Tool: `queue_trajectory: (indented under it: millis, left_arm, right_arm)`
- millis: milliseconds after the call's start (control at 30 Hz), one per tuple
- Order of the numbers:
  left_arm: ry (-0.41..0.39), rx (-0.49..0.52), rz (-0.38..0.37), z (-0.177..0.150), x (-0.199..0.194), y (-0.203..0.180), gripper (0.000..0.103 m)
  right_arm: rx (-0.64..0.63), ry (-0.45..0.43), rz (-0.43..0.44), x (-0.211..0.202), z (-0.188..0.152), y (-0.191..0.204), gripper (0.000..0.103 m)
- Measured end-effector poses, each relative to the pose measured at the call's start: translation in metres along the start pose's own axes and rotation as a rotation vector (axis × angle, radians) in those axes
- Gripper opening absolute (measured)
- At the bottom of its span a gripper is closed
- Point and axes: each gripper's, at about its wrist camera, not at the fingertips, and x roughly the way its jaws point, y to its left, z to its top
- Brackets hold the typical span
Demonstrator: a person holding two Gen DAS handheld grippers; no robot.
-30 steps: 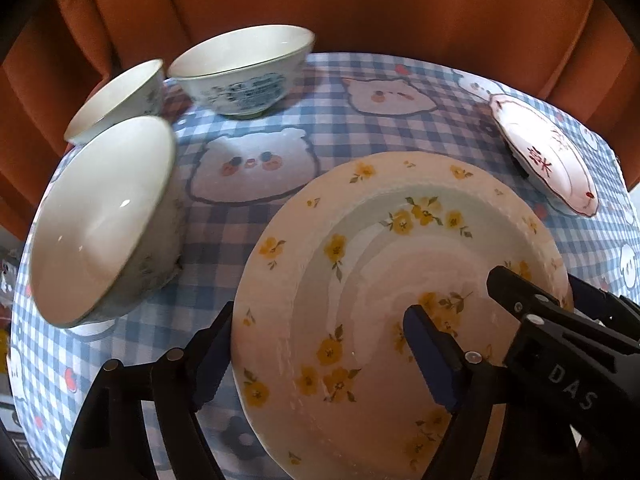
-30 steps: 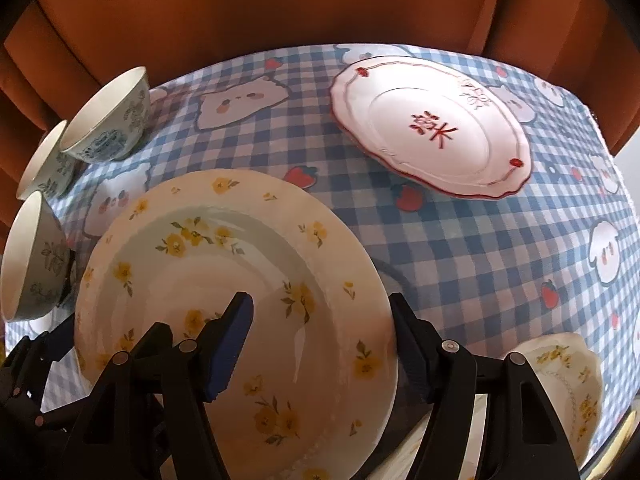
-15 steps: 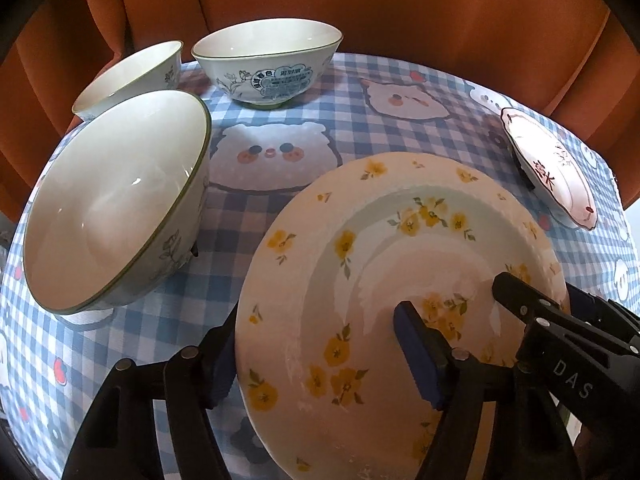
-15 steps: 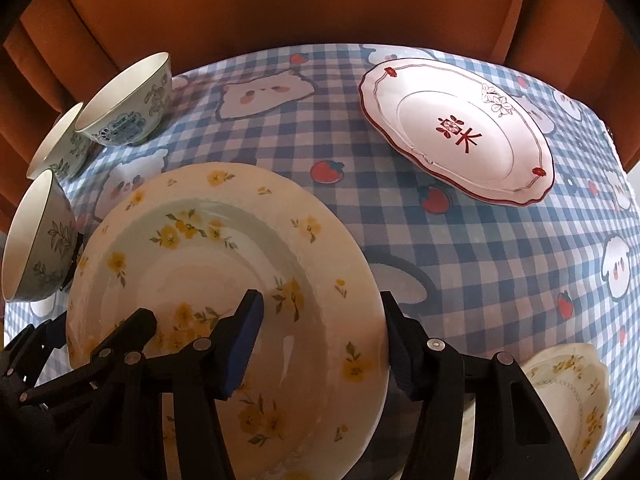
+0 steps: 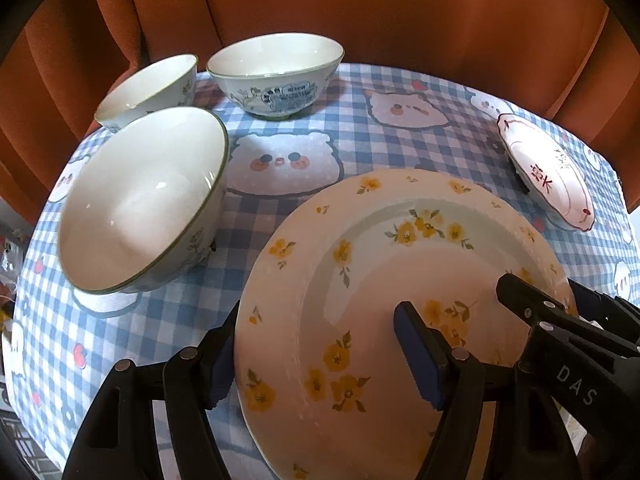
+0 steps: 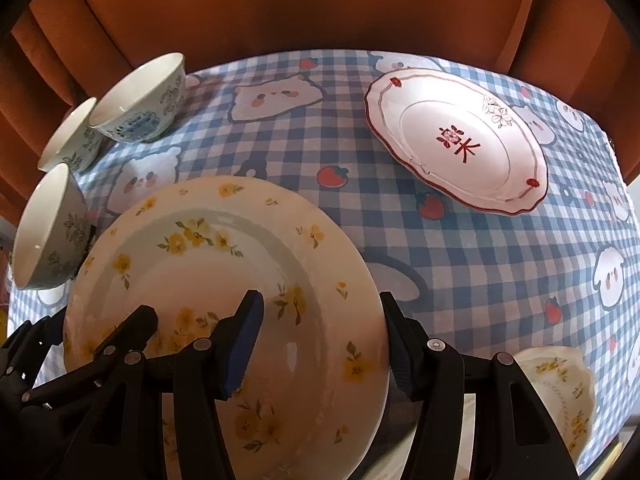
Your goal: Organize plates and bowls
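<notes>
A cream plate with yellow flowers (image 5: pixel 400 248) (image 6: pixel 208 264) lies near the front of the checked tablecloth (image 6: pixel 460 264). My left gripper (image 5: pixel 320 356) is shut on its left rim, one finger outside the edge and one blue pad on the inner face. On the right rim, my right gripper (image 6: pixel 322 344) is shut the same way. Each gripper shows in the other's view, at the plate's far side. Three white bowls (image 5: pixel 140 200) (image 5: pixel 148 88) (image 5: pixel 276 76) stand to the left. A red-rimmed plate (image 6: pixel 456 140) (image 5: pixel 548 172) rests at the back right.
A small floral dish (image 6: pixel 560 392) lies at the front right corner, close beside my right gripper. Orange fabric (image 5: pixel 400 20) rises behind the table's far edge. The nearest bowl stands close to the flowered plate's left rim.
Both grippers' jaws have narrowed onto the flowered plate's rim. Both views have shifted a little, so the bowls and the red-rimmed plate sit differently in frame.
</notes>
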Motion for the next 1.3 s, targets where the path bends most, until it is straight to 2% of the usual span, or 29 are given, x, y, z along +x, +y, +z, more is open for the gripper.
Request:
queue_trajectory:
  millis: [333, 567, 933, 1300]
  left_arm:
    - [-0.056, 0.000, 0.002, -0.001, -0.039, -0.017, 0.073]
    - [-0.101, 0.007, 0.001, -0.008, -0.063, -0.042, 0.073]
    - [-0.114, 0.039, -0.044, -0.032, -0.077, -0.094, 0.073]
    - [-0.081, 0.103, -0.088, -0.053, -0.079, -0.144, 0.073]
  right_arm:
    - [-0.019, -0.039, 0.009, -0.039, -0.003, -0.012, 0.061]
    - [-0.013, -0.050, 0.013, -0.064, -0.015, -0.033, 0.061]
    - [0.020, -0.054, -0.010, -0.086, -0.042, -0.092, 0.061]
    - [0.080, -0.056, -0.034, -0.103, -0.072, -0.144, 0.061]
